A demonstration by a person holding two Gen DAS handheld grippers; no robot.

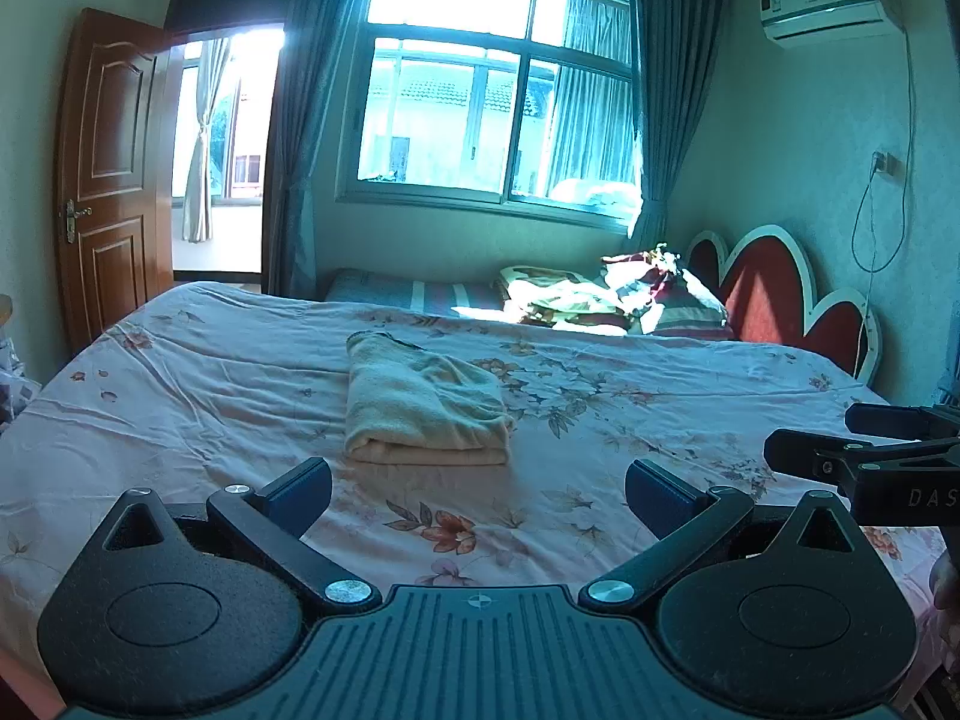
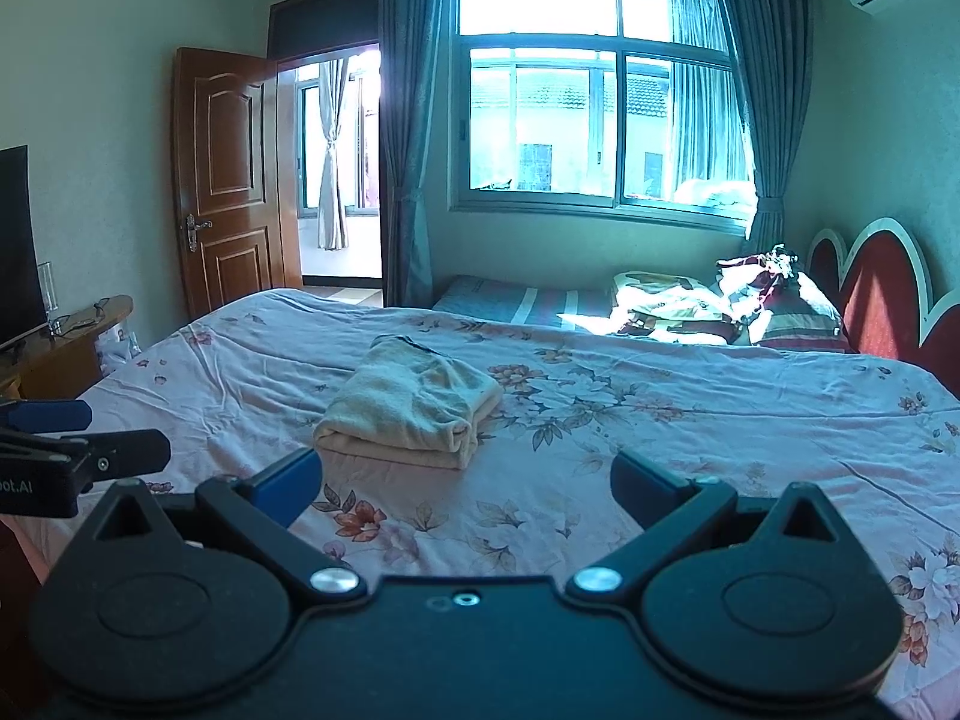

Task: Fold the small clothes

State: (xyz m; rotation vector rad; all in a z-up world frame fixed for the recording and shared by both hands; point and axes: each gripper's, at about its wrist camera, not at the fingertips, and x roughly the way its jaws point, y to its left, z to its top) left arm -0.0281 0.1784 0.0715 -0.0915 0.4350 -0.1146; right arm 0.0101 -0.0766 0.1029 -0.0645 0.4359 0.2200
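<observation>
A cream garment (image 1: 420, 405) lies folded in a compact rectangle on the floral pink bedsheet (image 1: 180, 396); it also shows in the right wrist view (image 2: 411, 405). My left gripper (image 1: 477, 489) is open and empty, held above the sheet just short of the garment. My right gripper (image 2: 465, 483) is open and empty, also just short of it. Each gripper shows at the edge of the other's view: the right gripper (image 1: 840, 444) on the right, the left gripper (image 2: 90, 435) on the left.
Crumpled bedding and pillows (image 1: 618, 297) lie at the far side by the red headboard (image 1: 774, 288). A window (image 1: 498, 102) and an open wooden door (image 1: 111, 174) are behind. A TV (image 2: 15, 240) stands on a wooden desk (image 2: 72, 336) at left.
</observation>
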